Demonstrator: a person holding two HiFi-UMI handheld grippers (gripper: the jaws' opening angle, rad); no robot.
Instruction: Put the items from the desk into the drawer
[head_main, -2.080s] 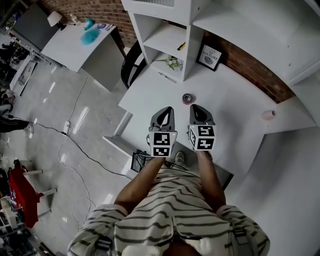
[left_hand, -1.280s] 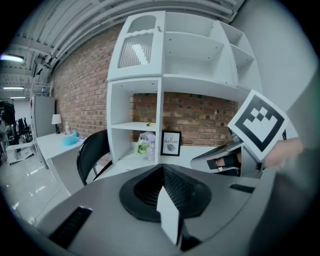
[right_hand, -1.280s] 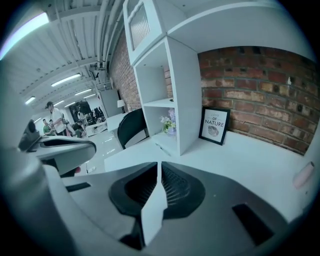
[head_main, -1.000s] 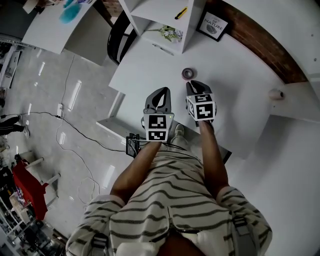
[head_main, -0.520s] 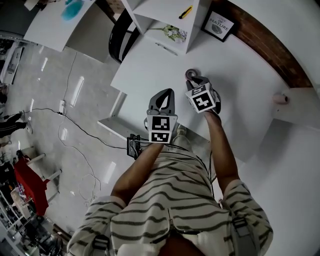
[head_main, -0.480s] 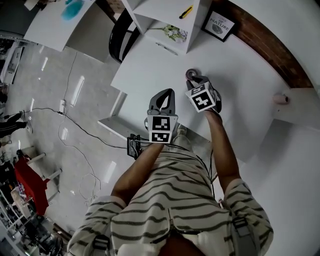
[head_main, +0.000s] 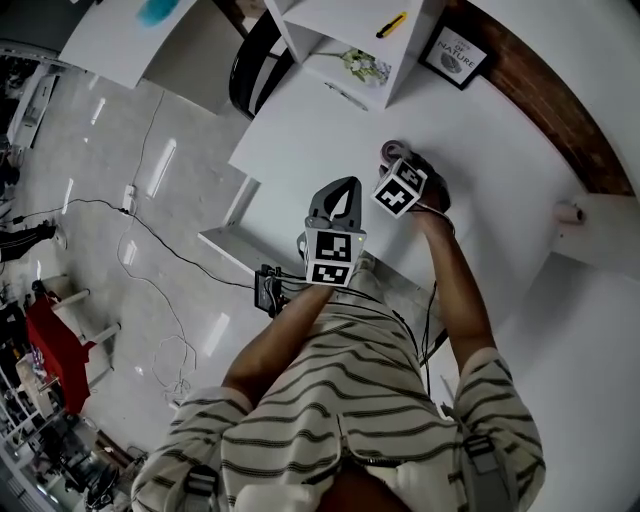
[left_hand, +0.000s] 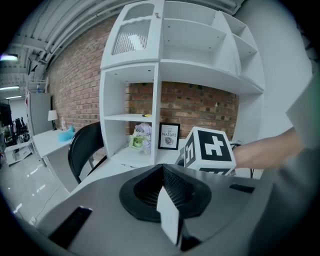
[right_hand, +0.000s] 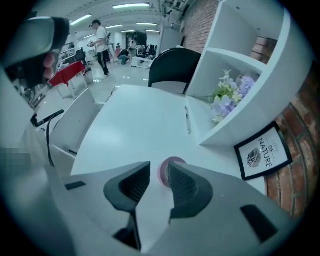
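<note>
nearest, the left gripper (head_main: 340, 192), smooth grey plastic with ribbed black pads, has its jaws pressed together on nothing. just beyond it to the right, the right gripper (head_main: 398, 165) tilts down over the smooth white desk (head_main: 500, 200). its jaws, spread, have just been opening. the flat round pink tape ring (right_hand: 174, 160) lies on the desk at their tips, showing in the gap. farther off, a black-framed print (head_main: 453, 57) leans by the white shelf unit (head_main: 340, 20).

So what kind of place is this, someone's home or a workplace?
Probably a large open workspace with a home-office corner staged in it. A white desk and shelf unit stand against a brick wall, but beyond them runs a wide polished floor with more tables and people.
</note>
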